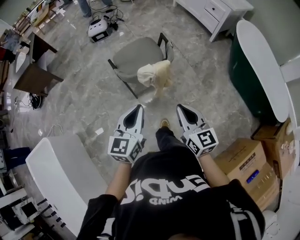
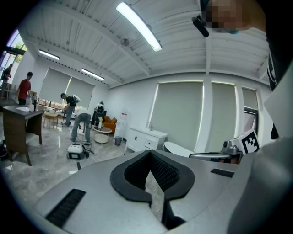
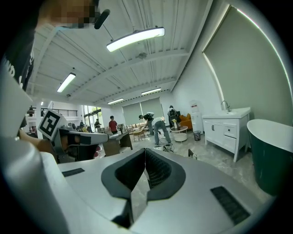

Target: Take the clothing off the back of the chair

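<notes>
In the head view a chair [image 1: 132,57] with a grey seat and black frame stands on the marble floor ahead of me. A cream piece of clothing [image 1: 155,75] hangs bunched over its back, on the side nearest me. My left gripper [image 1: 139,108] and right gripper [image 1: 180,108] are held side by side at waist height, both pointing toward the chair and well short of it. In the left gripper view the left gripper [image 2: 149,152] has its jaws together with nothing between them. The right gripper [image 3: 145,150] is likewise shut and empty.
A white cabinet [image 1: 214,11] stands at the back right, with a dark green tub with a white rim [image 1: 260,70] on the right. Cardboard boxes [image 1: 249,164] sit at my right, a white rounded unit [image 1: 60,172] at my left. A dark desk [image 1: 34,70] and a floor device [image 1: 98,27] lie beyond.
</notes>
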Tool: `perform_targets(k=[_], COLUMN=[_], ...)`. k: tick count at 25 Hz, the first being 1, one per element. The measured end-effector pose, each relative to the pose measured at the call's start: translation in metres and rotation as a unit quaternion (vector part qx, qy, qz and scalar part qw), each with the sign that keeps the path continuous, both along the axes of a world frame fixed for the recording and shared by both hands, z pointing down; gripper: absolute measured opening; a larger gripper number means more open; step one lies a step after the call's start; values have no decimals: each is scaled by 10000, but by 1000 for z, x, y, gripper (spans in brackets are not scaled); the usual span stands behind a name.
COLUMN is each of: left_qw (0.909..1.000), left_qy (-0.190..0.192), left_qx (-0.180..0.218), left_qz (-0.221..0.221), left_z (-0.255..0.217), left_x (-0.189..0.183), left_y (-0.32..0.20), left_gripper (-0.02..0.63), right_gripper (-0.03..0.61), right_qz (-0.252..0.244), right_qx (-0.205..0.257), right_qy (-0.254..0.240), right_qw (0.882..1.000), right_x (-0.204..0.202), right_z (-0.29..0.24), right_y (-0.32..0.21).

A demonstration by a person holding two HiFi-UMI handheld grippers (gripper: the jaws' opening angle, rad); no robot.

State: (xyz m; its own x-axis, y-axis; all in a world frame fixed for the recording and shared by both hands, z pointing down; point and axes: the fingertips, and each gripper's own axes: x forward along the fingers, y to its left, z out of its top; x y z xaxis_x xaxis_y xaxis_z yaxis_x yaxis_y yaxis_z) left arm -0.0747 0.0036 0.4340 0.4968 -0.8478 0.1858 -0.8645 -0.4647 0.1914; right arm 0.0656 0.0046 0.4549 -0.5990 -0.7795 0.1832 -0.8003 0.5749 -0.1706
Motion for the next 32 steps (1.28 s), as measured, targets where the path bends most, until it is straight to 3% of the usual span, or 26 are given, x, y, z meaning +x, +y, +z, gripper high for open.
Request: perform_targets(k=[12, 24, 32], left_qw=[9996, 9998, 10000], left_qy=[-19, -108, -76], left_qx=[-7, -72, 47], left_qz=[-294, -128, 5], left_z=[-10, -12, -19], left_x=[15, -10, -39], left_y=[-88, -115, -125], left_gripper=[14, 14, 14], right_gripper=[14, 14, 15], right_qz=[-515, -422, -533], right_qx=[-76, -46, -75], right_qy=[-178, -194, -123], right_qw=[9985, 9989, 9985], right_x=[-6, -31, -69], right_z=[-6, -9, -6], right_y=[-91, -123, -129])
